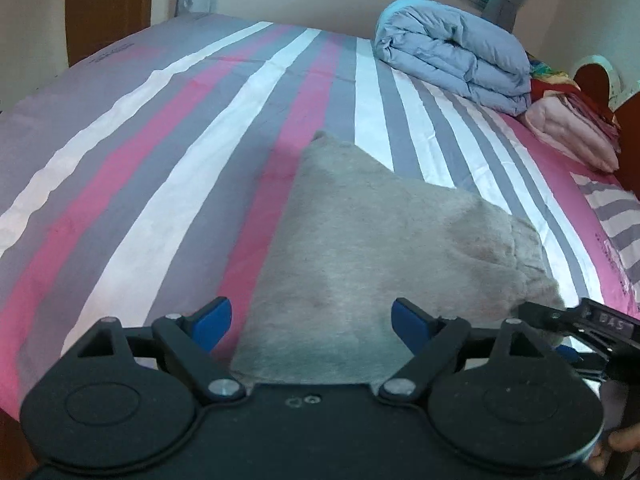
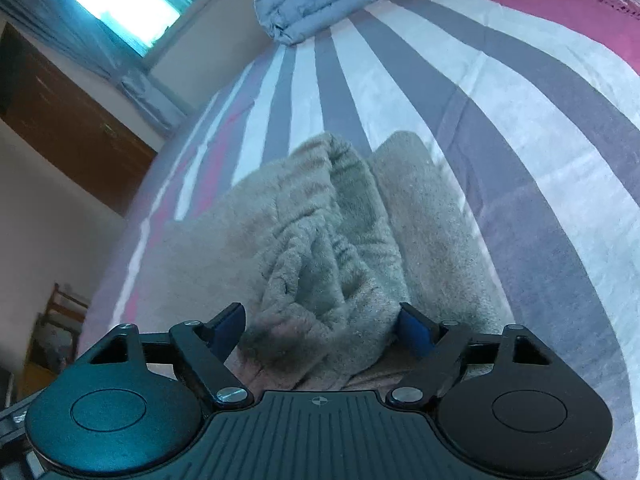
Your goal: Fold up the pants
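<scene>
Grey fleece pants (image 1: 384,248) lie folded on the striped bed sheet (image 1: 168,152), with a pointed corner toward the far side. My left gripper (image 1: 314,322) hovers over their near edge; its blue pads (image 1: 216,320) stand wide apart, so it is open, with fabric below them and nothing pinched. In the right wrist view the wrinkled, bunched end of the pants (image 2: 320,248) rises between the blue pads (image 2: 416,332) of my right gripper (image 2: 324,330). Its jaws are wide and I see no firm pinch. Its black frame (image 1: 592,324) shows at the right edge of the left wrist view.
A folded light-blue quilt (image 1: 452,56) sits at the far right of the bed, with pink and red folded cloths (image 1: 572,132) beside it. A wooden door (image 2: 68,128), a window (image 2: 128,4) and a wooden chair (image 2: 60,320) lie beyond the bed. A hand (image 1: 616,444) shows bottom right.
</scene>
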The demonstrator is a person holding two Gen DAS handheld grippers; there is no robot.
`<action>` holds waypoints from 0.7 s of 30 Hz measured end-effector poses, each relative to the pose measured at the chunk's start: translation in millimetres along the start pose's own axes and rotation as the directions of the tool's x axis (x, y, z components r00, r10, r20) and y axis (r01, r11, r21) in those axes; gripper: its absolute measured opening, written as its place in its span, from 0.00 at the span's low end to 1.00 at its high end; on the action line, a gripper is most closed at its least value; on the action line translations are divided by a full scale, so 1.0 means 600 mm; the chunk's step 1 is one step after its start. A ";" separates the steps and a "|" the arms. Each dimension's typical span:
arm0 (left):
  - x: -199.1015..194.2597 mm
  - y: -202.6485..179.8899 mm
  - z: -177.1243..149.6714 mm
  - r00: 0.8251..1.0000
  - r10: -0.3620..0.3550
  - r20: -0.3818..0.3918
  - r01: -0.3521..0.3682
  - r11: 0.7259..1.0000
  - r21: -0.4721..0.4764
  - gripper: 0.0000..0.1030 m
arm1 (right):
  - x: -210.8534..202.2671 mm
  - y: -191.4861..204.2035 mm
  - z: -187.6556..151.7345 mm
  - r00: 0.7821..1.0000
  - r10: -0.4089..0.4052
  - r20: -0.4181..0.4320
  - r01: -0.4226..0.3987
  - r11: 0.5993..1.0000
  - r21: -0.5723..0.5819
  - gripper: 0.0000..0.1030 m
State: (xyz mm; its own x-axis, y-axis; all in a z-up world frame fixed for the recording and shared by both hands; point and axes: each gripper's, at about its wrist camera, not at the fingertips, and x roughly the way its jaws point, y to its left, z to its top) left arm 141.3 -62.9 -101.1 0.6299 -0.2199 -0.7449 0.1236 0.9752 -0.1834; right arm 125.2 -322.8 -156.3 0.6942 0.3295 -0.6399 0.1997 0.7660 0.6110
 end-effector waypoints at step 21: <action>0.007 0.021 0.005 1.000 0.003 -0.002 -0.003 0.998 -0.065 0.79 | -0.126 0.039 0.005 0.970 0.060 0.237 -0.049 0.998 -0.051 0.39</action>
State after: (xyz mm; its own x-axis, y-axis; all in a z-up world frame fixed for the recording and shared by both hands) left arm 147.9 -51.7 -104.7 0.6288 -0.2174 -0.7466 0.0714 0.9722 -0.2229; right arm 79.4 -331.6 -92.0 0.8491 0.2343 -0.4735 0.1301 0.7759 0.6173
